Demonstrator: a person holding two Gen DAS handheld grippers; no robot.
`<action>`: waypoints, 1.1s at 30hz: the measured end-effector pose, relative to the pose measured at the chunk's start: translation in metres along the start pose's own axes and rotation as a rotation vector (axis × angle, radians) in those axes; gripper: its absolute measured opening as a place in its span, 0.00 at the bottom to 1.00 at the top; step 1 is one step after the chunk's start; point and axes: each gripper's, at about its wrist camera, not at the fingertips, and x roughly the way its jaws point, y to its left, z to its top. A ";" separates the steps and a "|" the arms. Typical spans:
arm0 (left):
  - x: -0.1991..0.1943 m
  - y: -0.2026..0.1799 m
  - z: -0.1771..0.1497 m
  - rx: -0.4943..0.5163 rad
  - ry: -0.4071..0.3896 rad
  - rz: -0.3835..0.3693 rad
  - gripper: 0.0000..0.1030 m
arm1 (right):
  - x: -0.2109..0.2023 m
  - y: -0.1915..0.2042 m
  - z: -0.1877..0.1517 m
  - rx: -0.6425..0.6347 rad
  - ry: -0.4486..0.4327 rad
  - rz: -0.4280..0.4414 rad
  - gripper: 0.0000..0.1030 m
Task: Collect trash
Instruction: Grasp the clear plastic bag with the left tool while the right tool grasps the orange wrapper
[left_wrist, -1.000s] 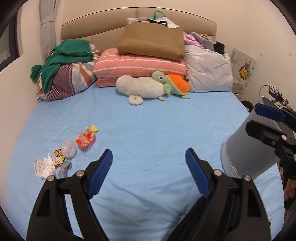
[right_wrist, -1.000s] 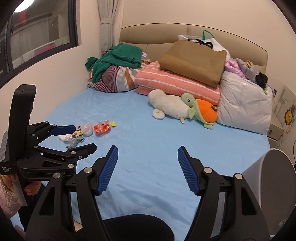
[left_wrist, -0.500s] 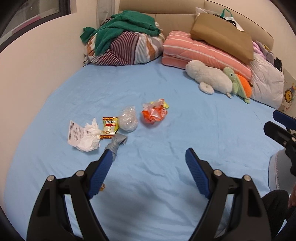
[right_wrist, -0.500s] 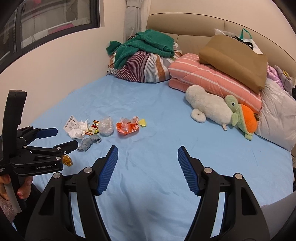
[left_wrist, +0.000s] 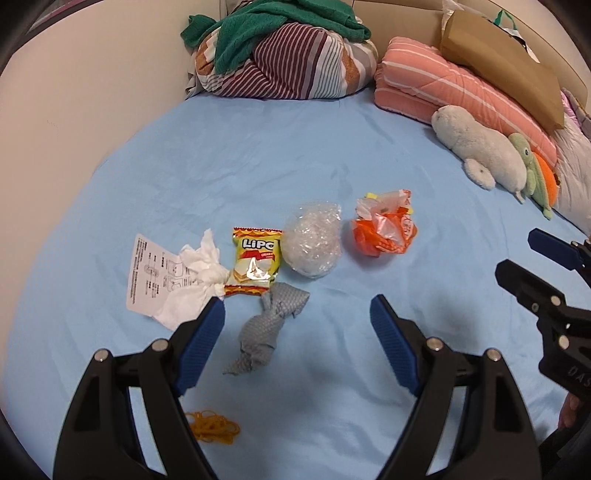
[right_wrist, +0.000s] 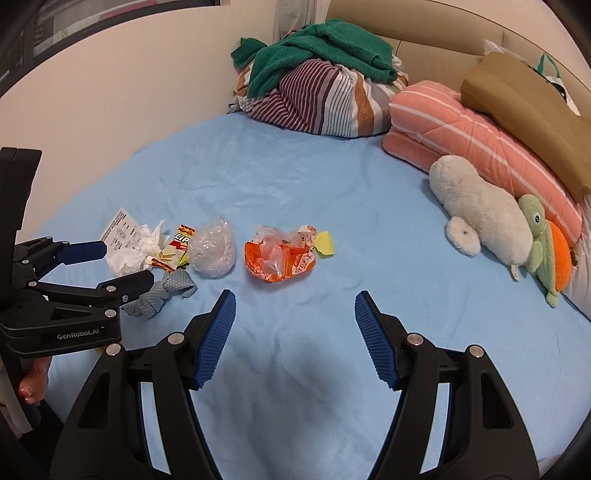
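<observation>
Trash clustered on light blue bedsheet (left_wrist: 295, 155): knotted grey fabric scrap (left_wrist: 267, 328) lies between wide, empty left gripper (left_wrist: 297, 317) fingers, lined up for pickup; crumpled orange plastic wrapper (right_wrist: 279, 256) ahead of right gripper (right_wrist: 291, 317), likewise wide, empty.

snack packet (left_wrist: 255, 264): "LIPO"
left gripper (right_wrist: 114, 267) body: "GenRobot.AI"
paper leaflet (left_wrist: 149, 275): print too small to read
</observation>
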 end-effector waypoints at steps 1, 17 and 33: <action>0.008 0.002 0.003 -0.004 0.006 -0.002 0.79 | 0.009 0.001 0.001 -0.007 0.005 0.003 0.63; 0.080 0.007 0.033 0.027 -0.001 -0.050 0.68 | 0.110 0.032 0.011 -0.164 0.026 0.017 0.63; 0.089 0.002 0.035 0.059 -0.018 -0.119 0.20 | 0.128 0.023 0.006 -0.109 0.041 0.064 0.32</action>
